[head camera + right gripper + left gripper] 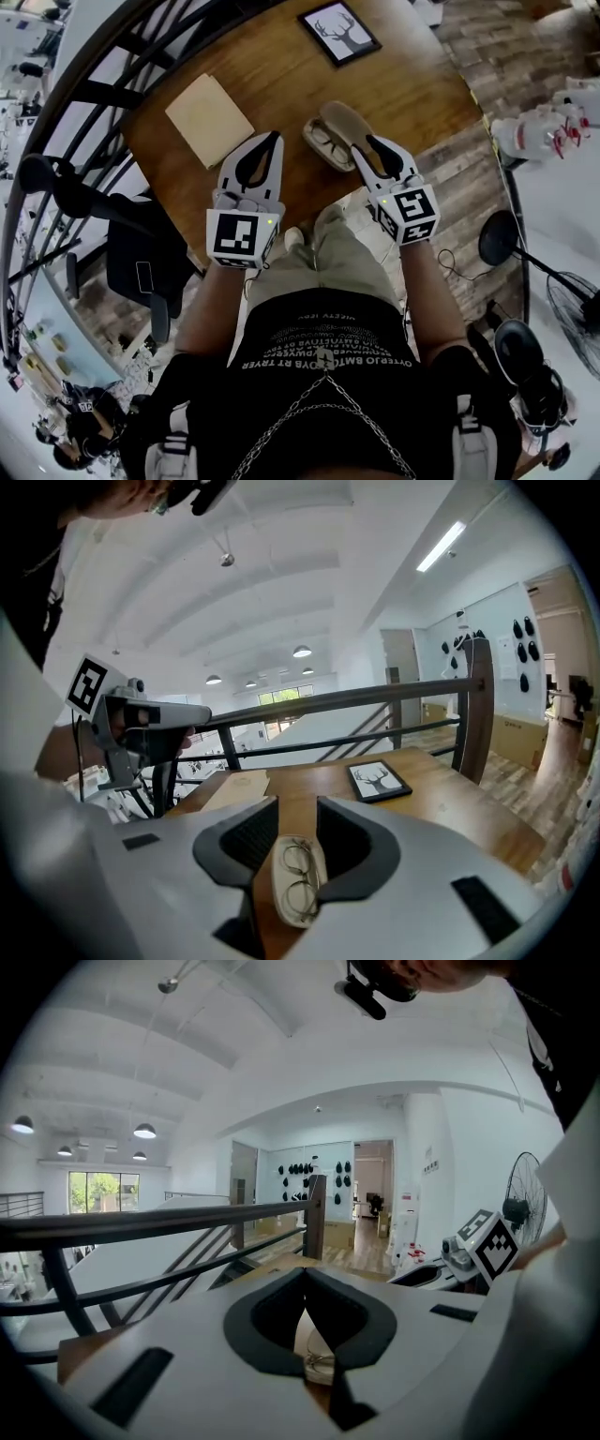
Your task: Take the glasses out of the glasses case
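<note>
My L gripper: jaws together, empty; my R gripper: jaws apart, aimed at open glasses case w/ glasses.

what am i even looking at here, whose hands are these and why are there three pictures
There is no robot here. A person holds a two-jaw hand tool in each hand. The head view comes from a camera on the person's head, looking down at the left gripper and the right gripper. The other two pictures come from a camera riding on each gripper, looking along its jaws. On the wooden table lie an open glasses case with the glasses inside, a beige pad and a framed deer picture. Nothing is held. The left jaws are together. The right jaws stand apart, with the case seen between them but not gripped.
</note>
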